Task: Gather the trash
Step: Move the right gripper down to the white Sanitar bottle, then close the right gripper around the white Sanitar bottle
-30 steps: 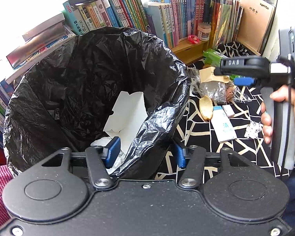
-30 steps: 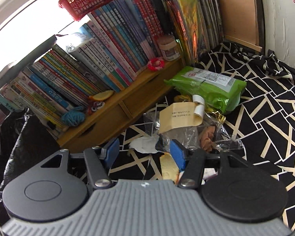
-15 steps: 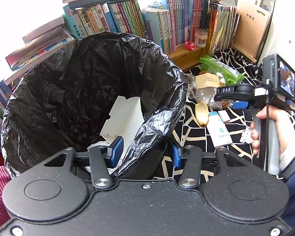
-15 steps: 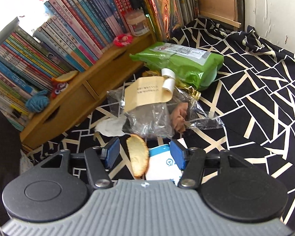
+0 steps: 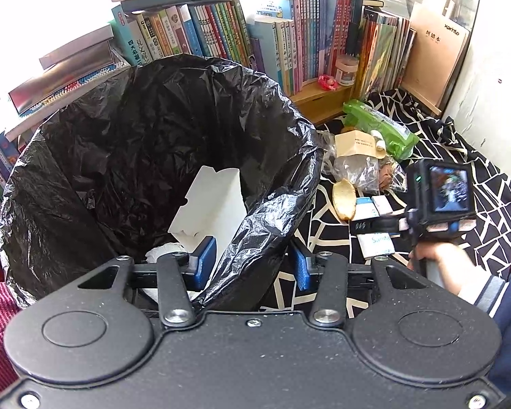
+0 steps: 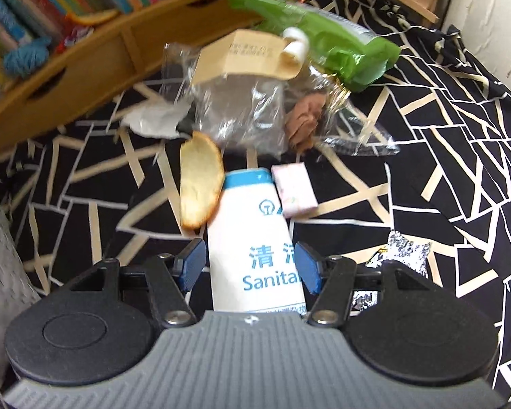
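Note:
A black trash bag (image 5: 126,143) stands open at the left with a white carton (image 5: 211,208) inside. My left gripper (image 5: 252,264) straddles its near rim and its jaws are closing, though the pads do not visibly press the plastic. My right gripper (image 6: 250,267) is open, held low over a white and blue sanitary packet (image 6: 255,235) that lies between its fingers on the black patterned cloth (image 6: 460,156). Next to the packet lie a tan bread-like slice (image 6: 199,187) and a small pink packet (image 6: 293,189). In the left wrist view a hand holds the right gripper (image 5: 374,226) over the packet (image 5: 374,243).
Beyond the packet lie a clear plastic bag (image 6: 245,116), a tan paper label (image 6: 245,56), a green pouch (image 6: 327,44), crumpled white paper (image 6: 153,119) and a foil wrapper (image 6: 408,252). A wooden shelf (image 6: 95,54) with books (image 5: 221,30) runs along the back. A white wall (image 5: 494,85) is at the right.
My right gripper has come down and tilted over the trash pile until the sanitary packet lies between its fingers. The left gripper's jaws have narrowed around the bag rim.

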